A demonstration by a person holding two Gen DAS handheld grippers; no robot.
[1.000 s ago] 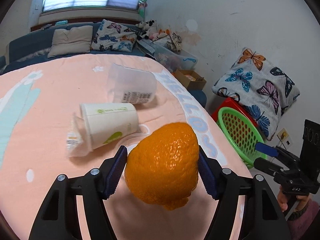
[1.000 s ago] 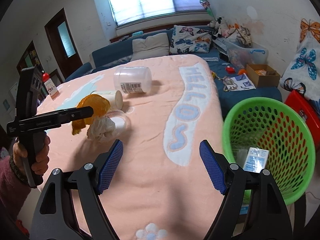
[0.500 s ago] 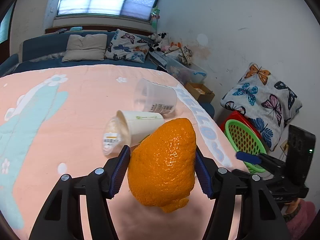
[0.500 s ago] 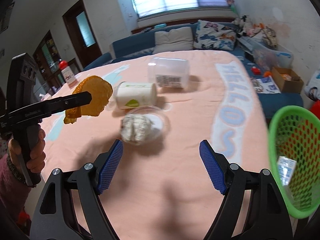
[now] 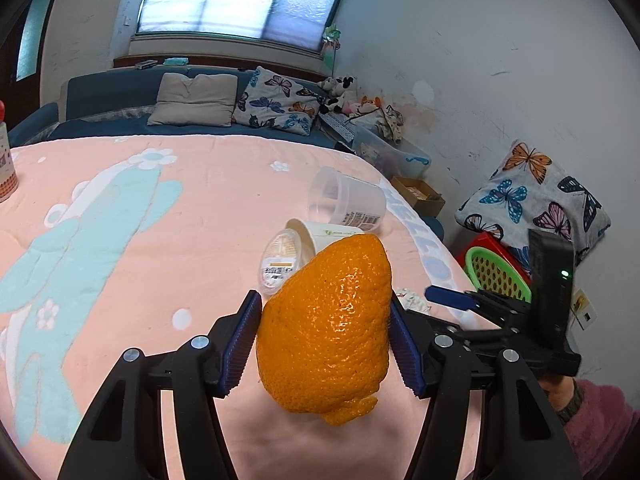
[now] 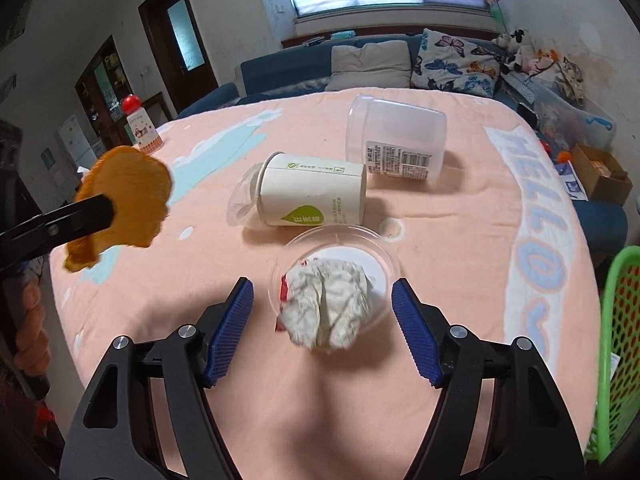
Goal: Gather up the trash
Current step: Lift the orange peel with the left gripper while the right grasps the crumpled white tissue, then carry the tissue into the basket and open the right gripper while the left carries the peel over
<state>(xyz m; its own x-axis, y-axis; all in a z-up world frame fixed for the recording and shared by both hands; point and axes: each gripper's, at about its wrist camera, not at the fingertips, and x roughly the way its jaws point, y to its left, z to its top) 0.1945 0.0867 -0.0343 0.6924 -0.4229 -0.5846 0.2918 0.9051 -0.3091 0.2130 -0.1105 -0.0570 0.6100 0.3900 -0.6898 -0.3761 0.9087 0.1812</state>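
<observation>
left gripper [image 5: 324, 346] is clamped on a big piece of orange peel [image 5: 328, 328], carried in the air above the pink tablecloth [image 5: 160, 220], so that piece is picked up but not yet dropped off. the green basket [image 6: 622, 340] waits off the table's right edge; in the left wrist view it sits low beside the table, well apart from the peel. right gripper [image 6: 322, 330] comes in over the crumpled paper wad [image 6: 328, 304] lying in a clear shallow dish [image 6: 384, 252]; its jaws have just been closing, the wad and dish lie between them, the pads not yet touching either. still lying on the cloth: a white paper cup [image 6: 312, 194] on its side with a clear lid, and a clear plastic tub [image 6: 396, 136] behind it. by my reckoning, most of the collecting is still ahead.
</observation>
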